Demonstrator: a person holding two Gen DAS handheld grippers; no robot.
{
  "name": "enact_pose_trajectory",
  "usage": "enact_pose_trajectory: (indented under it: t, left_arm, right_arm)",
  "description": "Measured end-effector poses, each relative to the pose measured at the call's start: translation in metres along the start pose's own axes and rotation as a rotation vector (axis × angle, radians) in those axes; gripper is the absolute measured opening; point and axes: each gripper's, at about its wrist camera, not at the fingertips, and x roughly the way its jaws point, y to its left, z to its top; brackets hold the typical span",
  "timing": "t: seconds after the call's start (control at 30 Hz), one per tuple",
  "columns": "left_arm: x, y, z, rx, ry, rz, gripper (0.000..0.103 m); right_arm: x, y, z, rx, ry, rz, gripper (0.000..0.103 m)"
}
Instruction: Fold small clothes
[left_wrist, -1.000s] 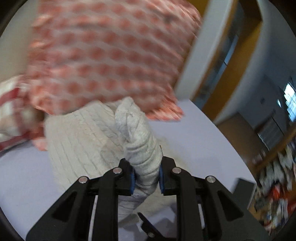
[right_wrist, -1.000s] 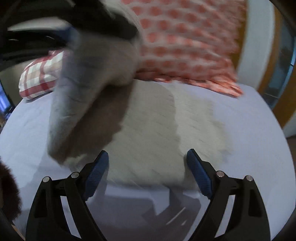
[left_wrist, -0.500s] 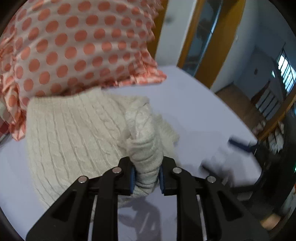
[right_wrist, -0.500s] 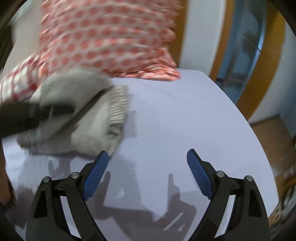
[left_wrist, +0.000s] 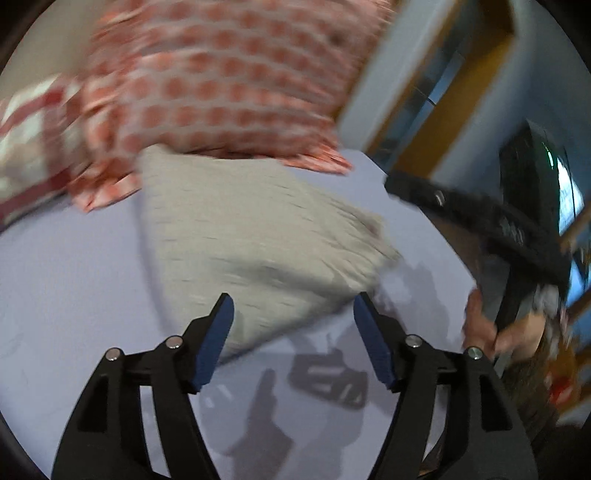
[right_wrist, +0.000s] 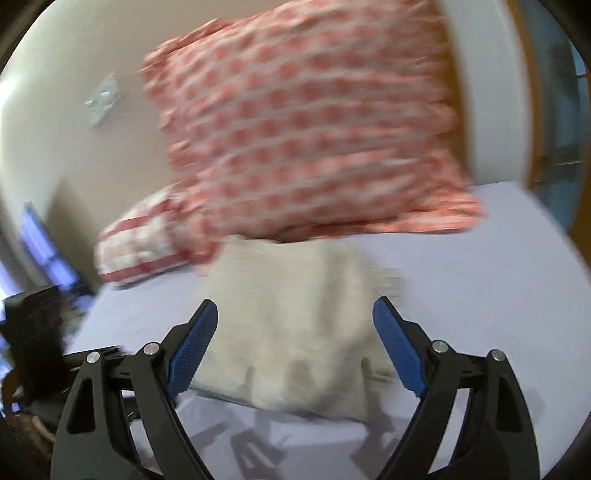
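A cream cable-knit sweater (left_wrist: 251, 236) lies folded on the lilac bed sheet (left_wrist: 66, 288), just ahead of both grippers. My left gripper (left_wrist: 293, 332) is open and empty, its blue pads just above the sweater's near edge. My right gripper (right_wrist: 295, 343) is open and empty, its jaws on either side of the sweater (right_wrist: 303, 332) in the right wrist view. The right gripper's body (left_wrist: 491, 225) shows at the right of the left wrist view. Both views are blurred.
A red-dotted pillow (left_wrist: 229, 85) leans behind the sweater and shows in the right wrist view (right_wrist: 314, 129). A red-checked pillow (right_wrist: 144, 243) lies to its left. The bed's right edge (left_wrist: 436, 218) borders a doorway with orange trim.
My left gripper has let go of the sweater sleeve and opened wide. The sweater now lies flat and folded. My right gripper swung back to face the sweater.
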Motion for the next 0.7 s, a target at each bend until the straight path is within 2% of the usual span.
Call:
enact_pose_trajectory:
  t: [0.07,0.1,0.13,0.2,0.23,0.27,0.37,0.43,0.47,0.5,0.53,0.7]
  left_arm:
    - [0.002,0.020,0.006,-0.082,-0.003,0.024,0.068]
    - [0.002,0.027,0.007,-0.105,-0.005,0.029,0.068]
    - [0.003,0.034,0.008,-0.123,-0.004,0.041,0.068]
    - [0.001,0.043,0.007,-0.126,-0.002,0.071,0.068]
    - [0.000,0.048,0.006,-0.126,0.000,0.085,0.069]
    - [0.000,0.051,0.007,-0.127,0.003,0.092,0.070]
    - [-0.007,0.063,0.007,-0.130,0.002,0.098,0.074]
    - [-0.005,0.067,0.015,-0.108,-0.004,0.079,0.084]
    - [-0.002,0.067,0.019,-0.093,0.000,0.069,0.087]
    - [0.004,0.069,0.024,-0.079,0.011,0.058,0.089]
    - [0.012,0.070,0.030,-0.066,0.035,0.048,0.089]
    - [0.047,0.079,0.046,-0.065,0.143,0.030,0.090]
  right_arm:
    - [0.026,0.006,-0.003,-0.005,0.052,0.028,0.085]
    - [0.039,0.007,-0.005,-0.019,0.079,0.007,0.084]
    - [0.049,0.006,-0.010,-0.031,0.107,-0.036,0.084]
    - [0.072,-0.006,-0.024,-0.031,0.223,-0.154,0.081]
    - [0.074,-0.014,-0.030,-0.021,0.246,-0.160,0.078]
    - [0.068,-0.017,-0.034,-0.042,0.219,-0.156,0.077]
    - [0.059,-0.015,-0.028,-0.038,0.226,-0.162,0.075]
    - [0.042,-0.019,-0.013,0.021,0.184,-0.108,0.076]
    - [0.038,-0.024,-0.006,0.043,0.167,-0.096,0.079]
    - [0.033,-0.031,0.005,0.069,0.145,-0.104,0.088]
    - [0.034,-0.038,0.012,0.081,0.144,-0.123,0.091]
    - [0.072,-0.090,0.024,0.224,0.286,-0.161,0.091]
